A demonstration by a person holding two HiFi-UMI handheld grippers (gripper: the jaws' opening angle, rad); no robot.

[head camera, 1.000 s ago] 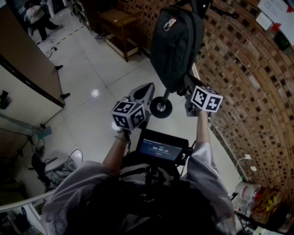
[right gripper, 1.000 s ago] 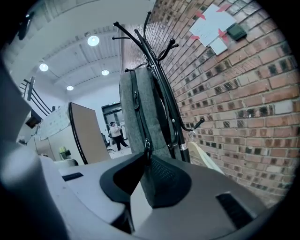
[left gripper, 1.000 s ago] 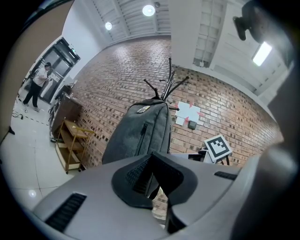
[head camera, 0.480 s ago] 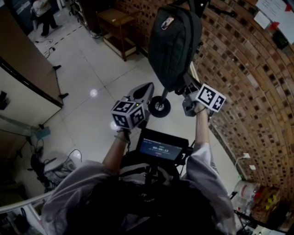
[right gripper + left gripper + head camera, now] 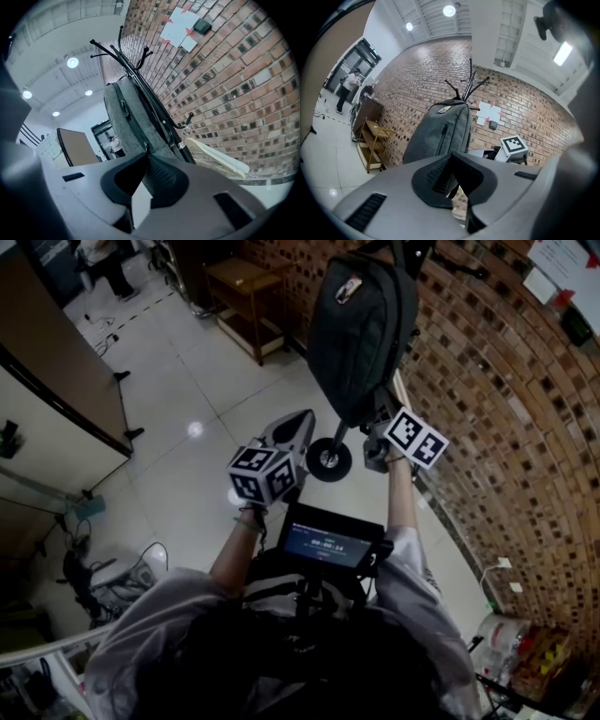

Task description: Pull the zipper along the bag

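Barely begun, I judge: the bag point(image 5: 361, 329) hangs at 12 o'clock on the coat rack point(image 5: 137, 82), the right gripper point(image 5: 146, 157), jaws just eased slightly wider, pinches the zipper pull point(image 5: 146, 147) at its 6 o'clock end, and the left gripper point(image 5: 457, 186), jaws together and empty, hangs at 8 o'clock.

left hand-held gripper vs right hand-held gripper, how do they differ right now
Place: the right hand-held gripper is up at the lower corner of the bag; the left hand-held gripper is held apart from it.
Grip: the right one's tips pinch the zipper pull, though its jaws have just opened slightly; the left one's jaws are together on nothing.
Shared: both point toward the bag.
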